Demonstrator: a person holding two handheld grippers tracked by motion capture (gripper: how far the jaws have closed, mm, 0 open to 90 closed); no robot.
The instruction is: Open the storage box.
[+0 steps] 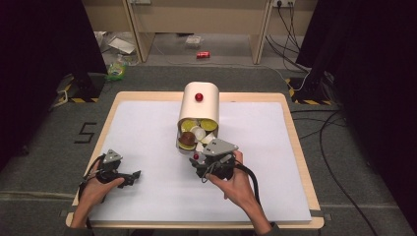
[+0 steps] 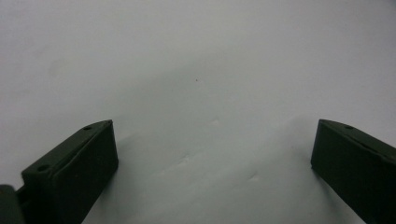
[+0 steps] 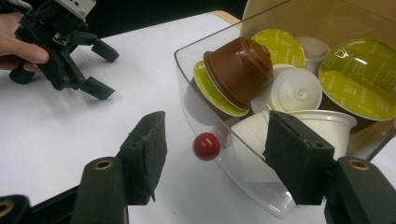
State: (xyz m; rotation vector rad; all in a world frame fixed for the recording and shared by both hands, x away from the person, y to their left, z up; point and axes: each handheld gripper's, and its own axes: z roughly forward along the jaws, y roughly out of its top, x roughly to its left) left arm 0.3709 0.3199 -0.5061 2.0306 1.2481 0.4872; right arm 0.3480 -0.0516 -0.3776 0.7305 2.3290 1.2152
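A cream container lies on the white sheet with its mouth toward me, a red knob on its upper side. Its clear plastic front holds several coffee capsules: a brown one, white ones and yellow-green lidded ones. A small red knob sticks out from the clear wall. My right gripper is open, its jaws standing on either side of that knob without touching it. My left gripper is open over bare sheet, nothing between its jaws, at the table's left.
The wooden table carries a white sheet with free room on both sides of the container. Cables run over the floor at the right, and a red can lies beyond the table.
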